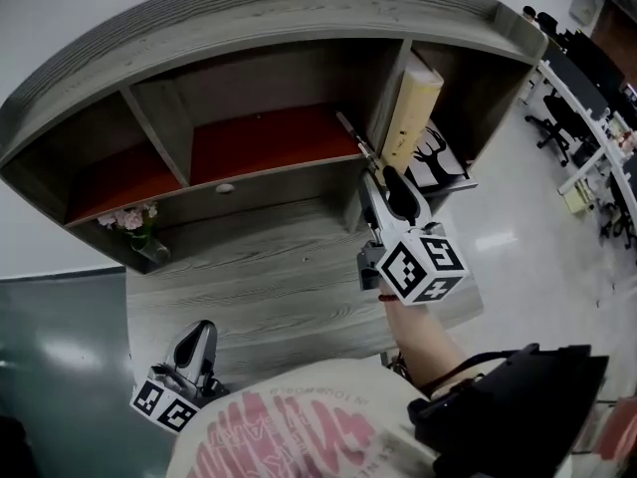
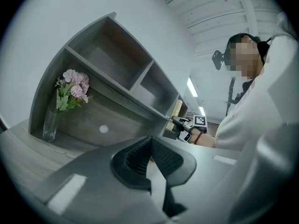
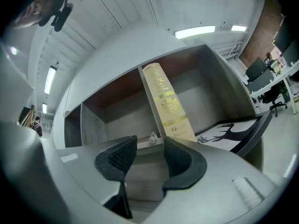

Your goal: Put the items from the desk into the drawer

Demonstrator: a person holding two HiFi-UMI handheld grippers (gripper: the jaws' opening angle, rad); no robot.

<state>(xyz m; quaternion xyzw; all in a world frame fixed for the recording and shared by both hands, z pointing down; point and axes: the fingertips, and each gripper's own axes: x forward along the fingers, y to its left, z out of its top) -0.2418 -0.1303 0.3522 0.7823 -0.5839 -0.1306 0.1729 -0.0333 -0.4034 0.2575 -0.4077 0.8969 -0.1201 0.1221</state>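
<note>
My right gripper (image 1: 386, 172) reaches level toward the grey desk hutch (image 1: 299, 28), near the divider beside its right compartment. Its jaws stand open (image 3: 149, 146) with nothing between the pads. Just beyond them a small clear knob (image 3: 153, 136) sits on the shelf's front edge. A tall cream box with gold print (image 3: 168, 104) leans in the right compartment (image 1: 410, 108). The drawer front with a round white knob (image 1: 225, 188) lies under the red-lined middle compartment and looks closed. My left gripper (image 1: 202, 332) hovers low at the desk's front left, pads together and empty (image 2: 150, 141).
A glass vase of pink flowers (image 1: 134, 229) stands on the desk at the left (image 2: 70, 92). A black-and-white deer picture (image 1: 438, 157) lies at the right end (image 3: 233, 134). The wooden desktop (image 1: 279, 267) spreads between the grippers. Office chairs and desks (image 1: 587, 98) stand far right.
</note>
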